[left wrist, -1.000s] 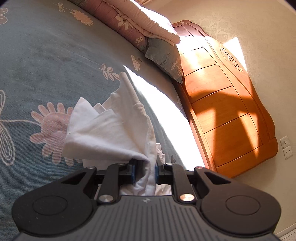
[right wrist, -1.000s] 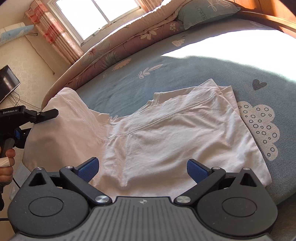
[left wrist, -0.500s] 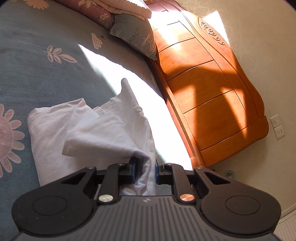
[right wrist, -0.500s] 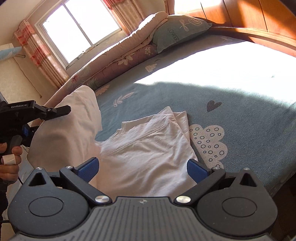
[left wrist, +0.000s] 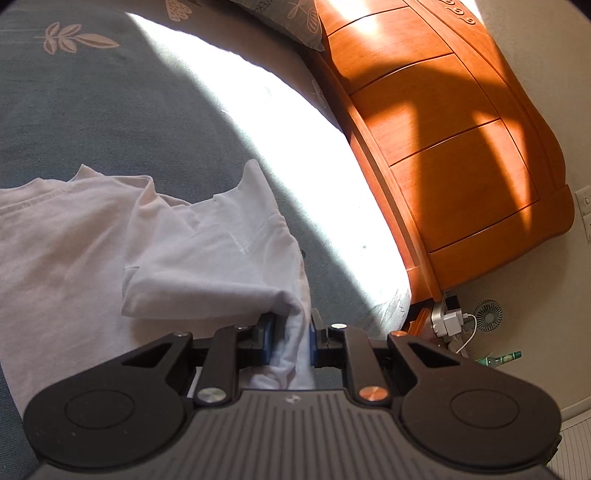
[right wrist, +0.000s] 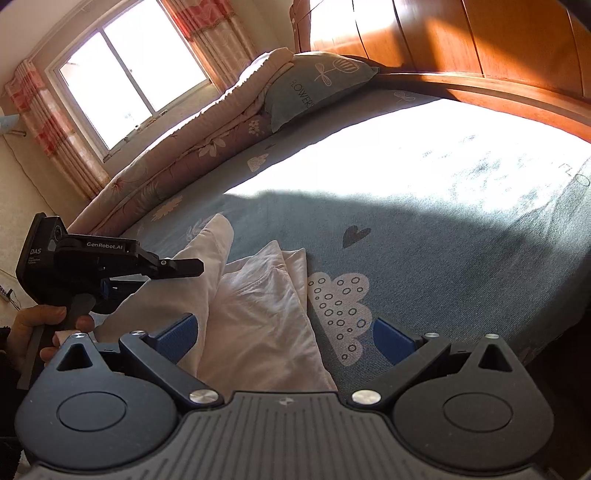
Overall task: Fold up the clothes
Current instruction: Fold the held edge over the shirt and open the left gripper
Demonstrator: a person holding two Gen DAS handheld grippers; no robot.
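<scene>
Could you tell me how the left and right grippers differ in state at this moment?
The left gripper is shut on a bunched fold of the white shirt, lifting it; the right gripper stands wide open, holding nothing, with the shirt merely lying between its blue pads. Both point down at the bed.

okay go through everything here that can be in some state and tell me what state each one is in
left gripper: shut on the white shirt
right gripper: open, empty
white shirt: partly folded, one edge lifted off the bed
window: curtains drawn aside
</scene>
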